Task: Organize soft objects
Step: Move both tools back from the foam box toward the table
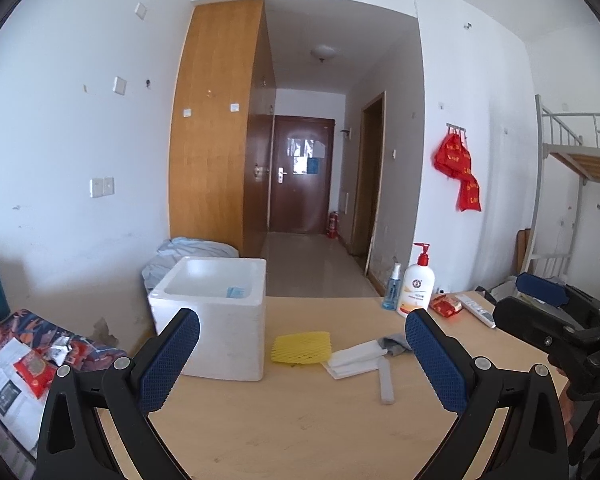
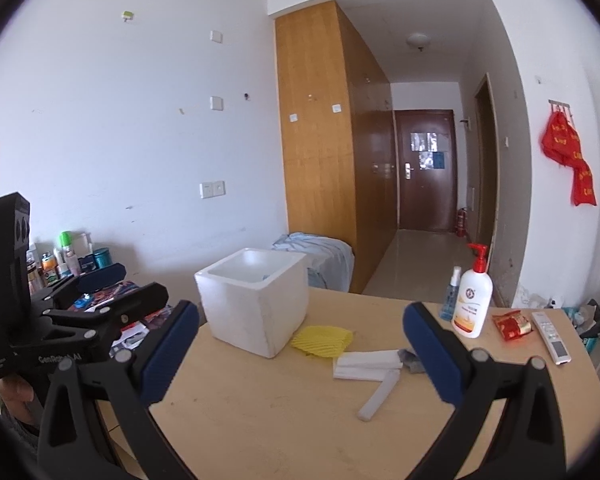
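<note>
Both sets of tongs hang spread wide above the tabletop (image 1: 300, 420), nothing pinched. Ahead of the left tongs (image 1: 300, 360) lies the yellow foam net (image 1: 300, 346), just beside the white foam box (image 1: 220, 320), its long axis running crosswise to the fingers. Right of it sit the white foam sheets (image 1: 354, 358) and a loose foam strip (image 1: 386, 380). Those sheets lie dead ahead of the right tongs (image 2: 300, 356), so the right looks nearer them, the left nearer the net.

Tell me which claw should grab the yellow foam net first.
Left, probably. The yellow foam net lies beside the white foam box and sits nearly centred between the open left claw; the right claw, also open, views it more obliquely.
</note>
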### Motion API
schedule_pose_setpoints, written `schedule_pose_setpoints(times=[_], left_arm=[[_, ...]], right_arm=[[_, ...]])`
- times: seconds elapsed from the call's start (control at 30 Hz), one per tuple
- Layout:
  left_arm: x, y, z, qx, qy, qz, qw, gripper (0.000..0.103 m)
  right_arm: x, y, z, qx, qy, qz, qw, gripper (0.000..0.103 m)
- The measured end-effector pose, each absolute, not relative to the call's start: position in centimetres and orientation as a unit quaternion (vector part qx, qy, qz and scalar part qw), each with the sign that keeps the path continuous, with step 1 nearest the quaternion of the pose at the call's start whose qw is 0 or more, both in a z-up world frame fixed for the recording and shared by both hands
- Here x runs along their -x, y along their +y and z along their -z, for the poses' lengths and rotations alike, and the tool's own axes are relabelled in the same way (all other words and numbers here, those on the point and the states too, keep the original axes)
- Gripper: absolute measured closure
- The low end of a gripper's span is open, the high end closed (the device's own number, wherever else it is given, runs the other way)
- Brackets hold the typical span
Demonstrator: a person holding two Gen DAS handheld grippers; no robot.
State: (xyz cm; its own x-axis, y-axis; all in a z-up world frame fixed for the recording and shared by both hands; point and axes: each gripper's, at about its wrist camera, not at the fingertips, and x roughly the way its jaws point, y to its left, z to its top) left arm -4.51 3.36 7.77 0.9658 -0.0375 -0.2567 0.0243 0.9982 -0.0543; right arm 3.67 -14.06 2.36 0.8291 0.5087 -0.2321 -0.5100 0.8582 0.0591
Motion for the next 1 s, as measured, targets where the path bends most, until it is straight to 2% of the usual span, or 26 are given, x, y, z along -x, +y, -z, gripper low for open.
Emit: schedule_pose_setpoints(times=[1.0], left_arm=[[-3.6, 1.1, -2.3, 0.026, 0.157, 0.1, 0.982, 0.0]], right_arm=[[-8.3, -17.4, 2.3, 0.0, 0.18, -0.181, 0.967, 0.0]])
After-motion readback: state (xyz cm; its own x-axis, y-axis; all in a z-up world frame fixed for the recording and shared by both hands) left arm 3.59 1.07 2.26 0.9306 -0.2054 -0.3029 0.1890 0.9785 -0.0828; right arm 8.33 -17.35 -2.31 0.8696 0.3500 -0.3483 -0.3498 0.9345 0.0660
